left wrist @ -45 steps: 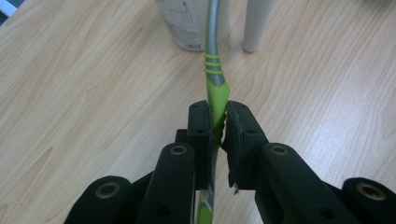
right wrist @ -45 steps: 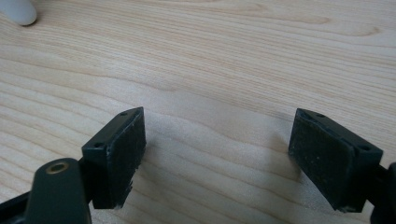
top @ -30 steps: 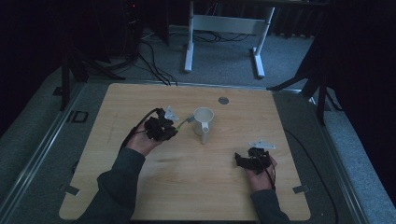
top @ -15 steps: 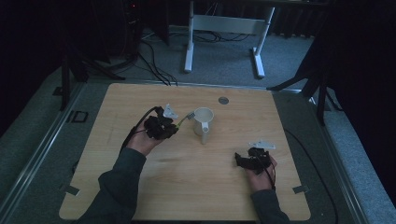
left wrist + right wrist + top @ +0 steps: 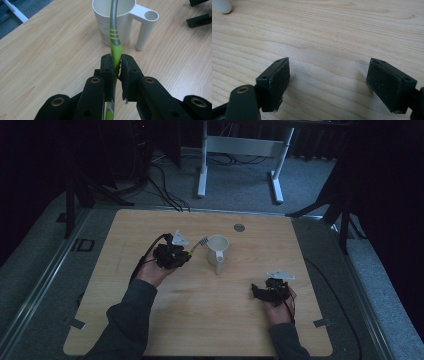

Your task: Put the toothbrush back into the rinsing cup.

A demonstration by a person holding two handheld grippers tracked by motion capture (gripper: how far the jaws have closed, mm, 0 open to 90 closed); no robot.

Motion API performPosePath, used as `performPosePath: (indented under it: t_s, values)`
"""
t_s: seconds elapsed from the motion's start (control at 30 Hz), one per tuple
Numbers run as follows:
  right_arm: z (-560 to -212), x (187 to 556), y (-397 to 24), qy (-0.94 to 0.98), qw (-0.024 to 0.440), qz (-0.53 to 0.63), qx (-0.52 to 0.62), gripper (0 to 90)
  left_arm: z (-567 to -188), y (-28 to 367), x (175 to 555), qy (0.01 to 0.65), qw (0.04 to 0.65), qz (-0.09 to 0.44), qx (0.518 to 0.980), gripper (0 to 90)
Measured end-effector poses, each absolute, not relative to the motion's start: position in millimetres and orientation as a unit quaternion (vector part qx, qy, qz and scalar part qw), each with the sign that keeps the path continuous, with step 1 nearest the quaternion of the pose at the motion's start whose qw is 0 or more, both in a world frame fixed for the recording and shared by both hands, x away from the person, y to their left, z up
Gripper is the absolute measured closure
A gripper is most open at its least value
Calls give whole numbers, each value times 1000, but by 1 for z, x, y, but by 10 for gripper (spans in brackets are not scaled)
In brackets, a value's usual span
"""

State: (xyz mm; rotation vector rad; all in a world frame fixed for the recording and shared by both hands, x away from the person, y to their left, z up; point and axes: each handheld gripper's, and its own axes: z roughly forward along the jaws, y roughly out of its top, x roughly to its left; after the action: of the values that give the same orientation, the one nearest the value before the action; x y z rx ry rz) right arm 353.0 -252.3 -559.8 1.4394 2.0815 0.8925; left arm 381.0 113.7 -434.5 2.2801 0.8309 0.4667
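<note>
Nothing has shifted since the earlier frames: both hands sit where they were on the pale wooden table point(image 5: 200, 320). From above, the left gripper point(image 5: 186, 254) points a small utensil at the white plastic handled cup point(image 5: 218, 251); its own view reveals the jaws clamped on a green-handled metal fork point(image 5: 114, 37) whose head reaches over the cup's rim. Well apart, the right gripper point(image 5: 328, 82) rests, jaws wide apart over bare wood
</note>
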Motion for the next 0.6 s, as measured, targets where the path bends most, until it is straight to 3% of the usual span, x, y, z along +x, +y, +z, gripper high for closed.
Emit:
performPosePath:
  t_s: [0.6]
  values:
    - [-560, 353, -252, 755, 227, 324, 522, 184, -430, 114, 379, 324, 360, 192, 854, 809]
